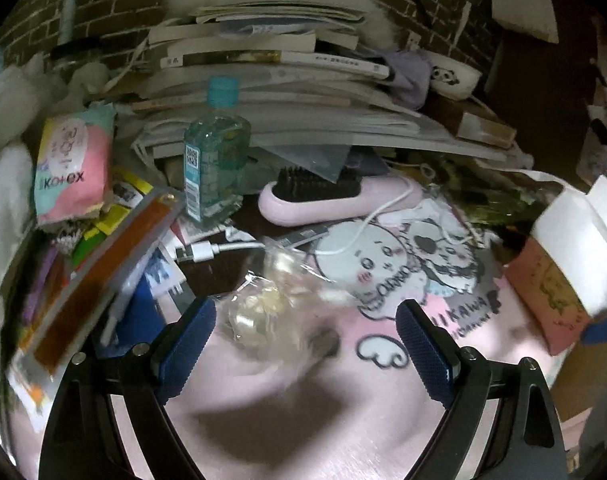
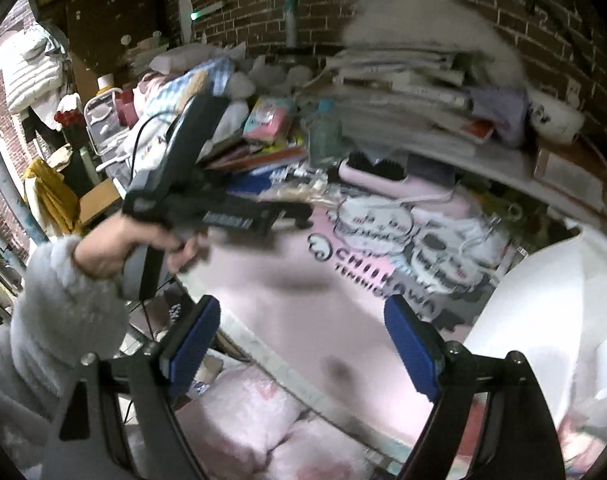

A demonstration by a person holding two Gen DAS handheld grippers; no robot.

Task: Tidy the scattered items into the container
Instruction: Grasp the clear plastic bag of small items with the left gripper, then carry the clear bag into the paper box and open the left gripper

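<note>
Pink cloth with cartoon animals (image 1: 383, 264) covers the cluttered counter (image 1: 219, 268) before me. My left gripper (image 1: 305, 334) hangs over it, jaws wide and empty, with a crinkled clear plastic packet (image 1: 259, 304) just beyond its fingertips. Farther off stand a clear blue-capped bottle (image 1: 215, 156) and a pink hairbrush (image 1: 335, 196), under a stack of books (image 1: 271, 64). My right gripper (image 2: 303, 344) also has wide, empty jaws. A white container (image 2: 543, 312) sits at near right.

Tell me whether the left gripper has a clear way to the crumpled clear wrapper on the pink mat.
Probably yes: the left gripper is open, and the wrapper lies just ahead, uncovered.
</note>
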